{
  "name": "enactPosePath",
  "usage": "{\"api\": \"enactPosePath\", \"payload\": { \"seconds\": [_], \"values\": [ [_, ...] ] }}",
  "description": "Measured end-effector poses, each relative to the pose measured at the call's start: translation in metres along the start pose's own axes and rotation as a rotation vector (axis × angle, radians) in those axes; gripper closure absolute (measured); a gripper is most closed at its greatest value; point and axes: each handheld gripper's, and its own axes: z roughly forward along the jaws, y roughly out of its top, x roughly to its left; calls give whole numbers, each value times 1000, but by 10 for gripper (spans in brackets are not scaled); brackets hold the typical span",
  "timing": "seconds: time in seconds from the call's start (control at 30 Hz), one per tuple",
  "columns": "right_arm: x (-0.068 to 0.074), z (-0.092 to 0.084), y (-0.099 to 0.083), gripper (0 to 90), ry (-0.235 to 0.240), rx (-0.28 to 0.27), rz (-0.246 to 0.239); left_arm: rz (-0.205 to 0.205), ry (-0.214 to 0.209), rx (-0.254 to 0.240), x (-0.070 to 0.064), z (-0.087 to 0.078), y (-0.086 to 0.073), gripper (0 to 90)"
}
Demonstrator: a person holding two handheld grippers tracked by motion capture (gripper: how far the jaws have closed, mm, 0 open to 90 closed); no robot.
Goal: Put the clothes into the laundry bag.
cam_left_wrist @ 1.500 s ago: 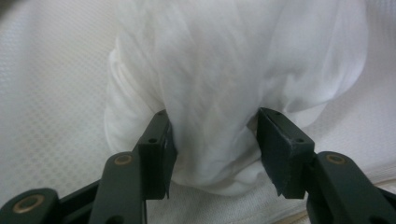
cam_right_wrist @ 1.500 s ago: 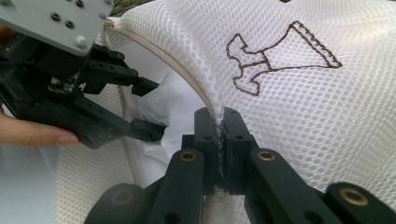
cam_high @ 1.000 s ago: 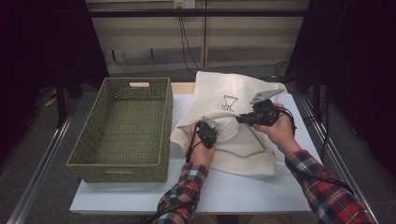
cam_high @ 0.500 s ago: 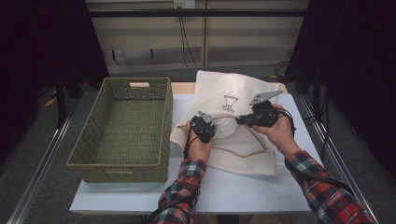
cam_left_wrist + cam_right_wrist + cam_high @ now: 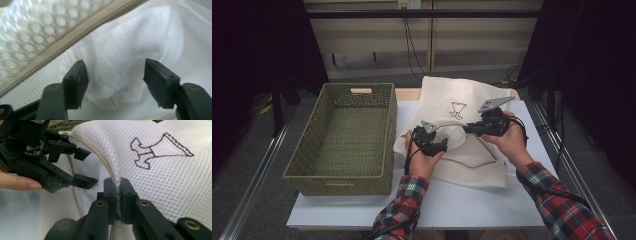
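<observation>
Your left gripper [image 5: 116, 85] has just opened its jaws; the white cloth [image 5: 120, 65] sits loose between them, inside the mesh bag [image 5: 462, 125] on the counter [image 5: 492, 205]. Your right gripper [image 5: 117, 195] clamps the bag's zipper edge, holding the mouth up. The cloth appears deposited; next, withdraw the left gripper.

A: What does the person wear?
B: Red, white and dark plaid flannel sleeves [image 5: 557, 205]. 
A: And the tools?
B: Both grippers are black; the right gripper [image 5: 468, 129] has a grey three-cornered plate, brass-coloured rivets, and a black cable.
</observation>
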Motion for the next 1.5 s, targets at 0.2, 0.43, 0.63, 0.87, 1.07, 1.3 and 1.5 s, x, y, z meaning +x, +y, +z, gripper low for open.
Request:
{"api": "enactPosePath", "payload": {
  "seconds": [0.2, 0.43, 0.63, 0.87, 1.07, 1.3, 1.5],
  "values": [
    [5, -3, -1, 856, 5, -8, -11, 12, -22, -21, -2, -12, 1, 287],
    [14, -8, 0, 810, -2, -1, -34, 22, -28, -33, -3, -26, -2, 236],
    [16, -9, -1, 760, -3, -25, -32, 28, -37, -23, -2, -33, -7, 224],
    [22, -10, 8, 660, -1, -39, -52, 35, -41, -27, -1, -37, -11, 221],
    [28, -9, 13, 659, -9, -45, -74, 24, -43, -30, -2, -39, -12, 219],
    [29, 0, 13, 793, 2, -20, -86, 36, -50, -34, -4, -44, -14, 209],
    [28, 5, 11, 751, -5, -9, -91, 37, -59, -38, -3, -45, -12, 206]
  ]
}}
